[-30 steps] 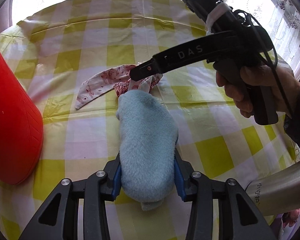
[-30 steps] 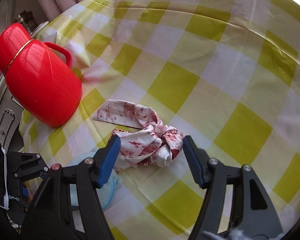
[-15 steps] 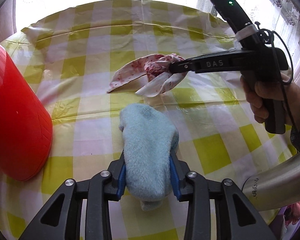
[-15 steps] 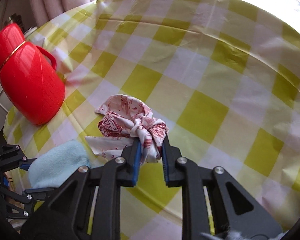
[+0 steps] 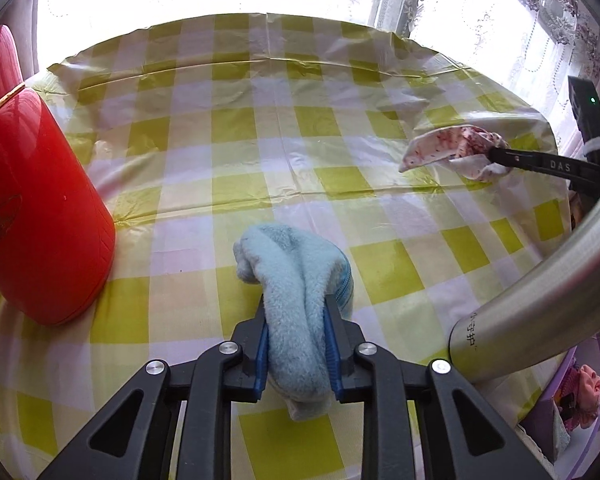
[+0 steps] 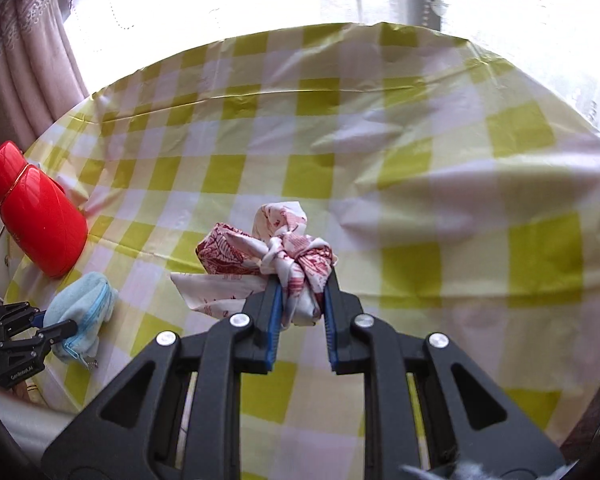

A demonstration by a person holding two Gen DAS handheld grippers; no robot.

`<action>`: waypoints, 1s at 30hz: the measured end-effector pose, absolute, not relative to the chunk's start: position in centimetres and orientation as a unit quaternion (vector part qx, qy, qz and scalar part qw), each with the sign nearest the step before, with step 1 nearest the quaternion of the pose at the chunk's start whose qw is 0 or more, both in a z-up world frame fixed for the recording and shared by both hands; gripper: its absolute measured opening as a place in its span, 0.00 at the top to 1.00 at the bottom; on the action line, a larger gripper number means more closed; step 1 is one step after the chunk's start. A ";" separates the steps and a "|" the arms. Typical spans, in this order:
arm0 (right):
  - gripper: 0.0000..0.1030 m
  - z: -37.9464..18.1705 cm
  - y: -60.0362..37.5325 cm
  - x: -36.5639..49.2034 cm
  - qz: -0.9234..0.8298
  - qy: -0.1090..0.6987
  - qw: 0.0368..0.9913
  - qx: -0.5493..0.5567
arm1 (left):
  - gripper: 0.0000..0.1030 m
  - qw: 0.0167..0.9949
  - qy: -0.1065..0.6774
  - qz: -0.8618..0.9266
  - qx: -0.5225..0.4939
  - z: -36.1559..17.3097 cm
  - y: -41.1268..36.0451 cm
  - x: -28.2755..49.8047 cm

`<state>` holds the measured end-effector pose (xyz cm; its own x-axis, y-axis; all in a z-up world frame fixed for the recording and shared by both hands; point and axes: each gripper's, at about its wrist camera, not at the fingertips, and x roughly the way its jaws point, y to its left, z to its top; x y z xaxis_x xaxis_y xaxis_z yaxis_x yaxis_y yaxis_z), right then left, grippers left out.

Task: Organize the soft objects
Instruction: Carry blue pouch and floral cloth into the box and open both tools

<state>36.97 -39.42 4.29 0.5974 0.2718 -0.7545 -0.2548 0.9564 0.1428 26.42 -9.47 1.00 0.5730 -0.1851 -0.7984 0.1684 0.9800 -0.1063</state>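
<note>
My left gripper has its fingers closed on a fluffy blue zip pouch, its long axis running straight ahead over the checked tabletop. My right gripper pinches a knotted red-and-white cloth, lifted off to the right, well apart from the pouch. A red flask stands left.

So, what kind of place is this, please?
Probably a home dining area: a table under a yellow checked tablecloth, a red thermos jug on it, and lace curtains at a bright window.
</note>
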 end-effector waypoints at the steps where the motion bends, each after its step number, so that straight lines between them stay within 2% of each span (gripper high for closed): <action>1: 0.79 4.5 -40.2 35.9 0.140 0.423 0.895 0.014 | 0.77 0.887 0.450 -0.101 -0.010 1.2 -9.5 26.0; 13: 0.79 7.3 -43.7 22.9 0.085 0.399 0.913 0.032 | 0.77 0.894 0.434 -0.113 -0.017 3.1 -9.7 20.7; 30: 0.79 8.8 -43.6 9.9 0.030 0.399 0.913 0.079 | 0.77 0.897 0.409 -0.168 -0.013 6.1 -13.4 13.7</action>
